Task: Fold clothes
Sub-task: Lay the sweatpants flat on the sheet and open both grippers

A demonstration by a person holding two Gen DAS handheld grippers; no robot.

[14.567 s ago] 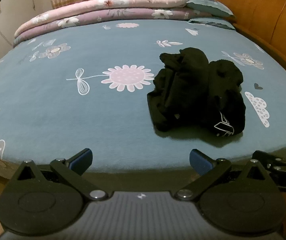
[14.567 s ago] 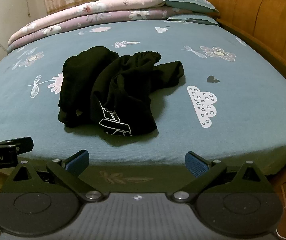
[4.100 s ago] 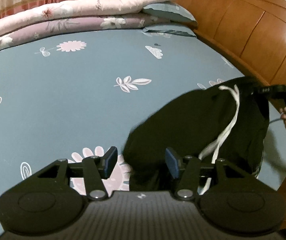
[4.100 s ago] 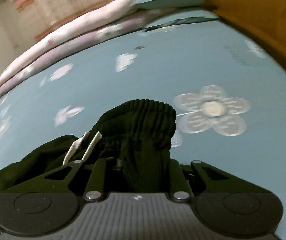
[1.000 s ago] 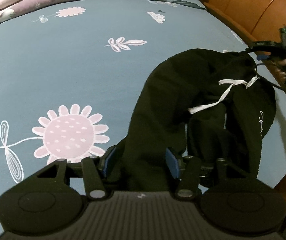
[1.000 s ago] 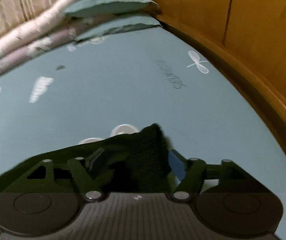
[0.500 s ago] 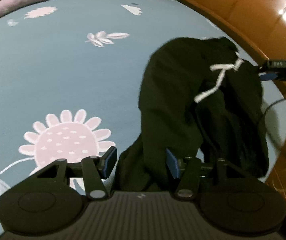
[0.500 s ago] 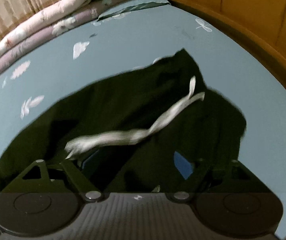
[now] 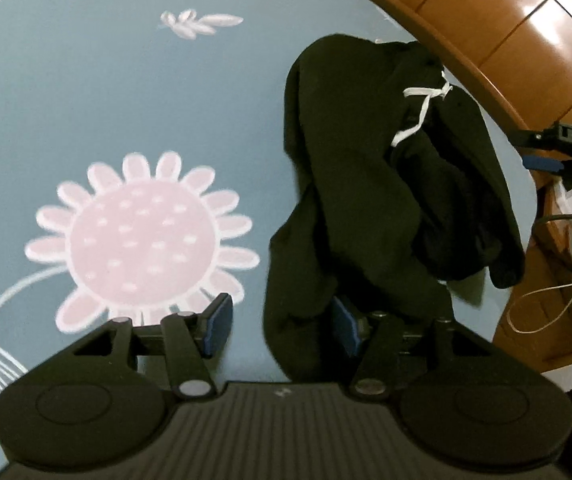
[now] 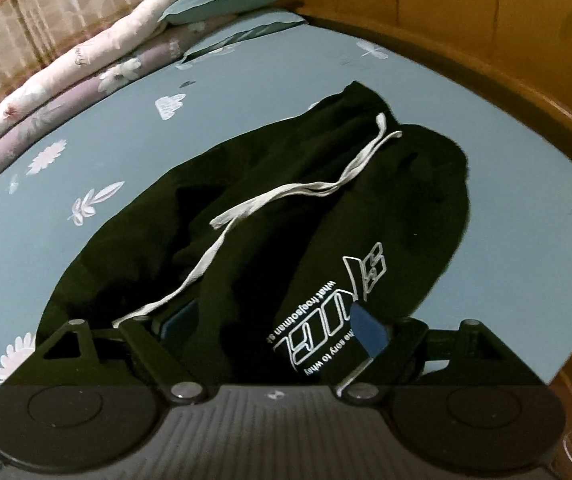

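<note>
On the left, my left gripper [image 9: 282, 322] hangs low over the blue flowered bed [image 9: 86, 80]. Its fingers [image 9: 218, 322] stand parted, with a dark fold of the black shorts [image 9: 346, 168] drooping between them; half a second ago they sat at much the same spread, so I judge they are released, not pinching.

In the middle, the shorts lie in a loose heap near the bed's right edge, beside the wooden bed frame [image 9: 506, 20]. Their white drawstring [image 10: 286, 196] trails across the top, and a white printed logo [image 10: 338, 304] faces up.

On the right, my right gripper [image 10: 274, 324] has changed most. A second ago its fingers closed on the ribbed waistband; now they are spread wide, cloth lying loose between and over them.

Both ends seem let go, so the shorts have dropped onto the bed, bunched and unfolded. Smoothing them flat looks like the need before any fold.
</note>
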